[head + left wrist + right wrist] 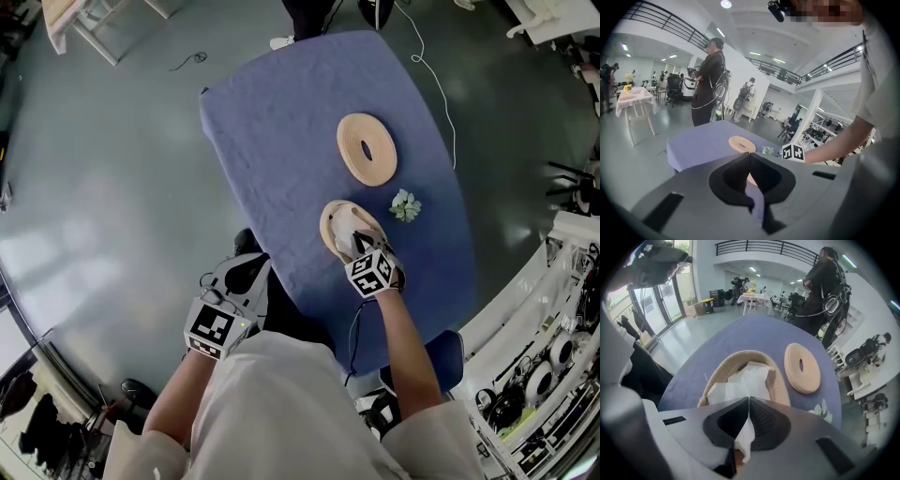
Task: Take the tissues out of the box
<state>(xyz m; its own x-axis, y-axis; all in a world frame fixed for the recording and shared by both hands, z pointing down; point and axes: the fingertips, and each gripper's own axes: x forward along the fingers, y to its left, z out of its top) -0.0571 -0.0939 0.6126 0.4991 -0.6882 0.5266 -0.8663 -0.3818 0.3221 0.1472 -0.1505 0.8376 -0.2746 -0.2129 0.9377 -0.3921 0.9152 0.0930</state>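
The oval woven straw basket (715, 373) that serves as the tissue box stands near the front edge of the table under the blue cloth (272, 122). Its round woven lid with a centre hole (367, 148) lies flat on the cloth further back, apart from it, so the box is already open. The white tissues (746, 379) sit in a loose heap inside the basket and fill most of it.

The right gripper (749, 401) points steeply down over the near rim. Its jaws are pressed together on a fold of the top tissue, which runs down between the pads. The tissue is pinched but not lifted out, and its body rests in the basket.

The left gripper (750, 157) hangs off the table's near edge, close to the person's body, with its jaws closed on nothing.

A small crumpled green-and-white scrap (405, 205) lies on the cloth just beside the basket (whether it is a tissue from the box I cannot tell).

By my reading the task is at its start: lid off, first grip made, the whole heap left to draw out
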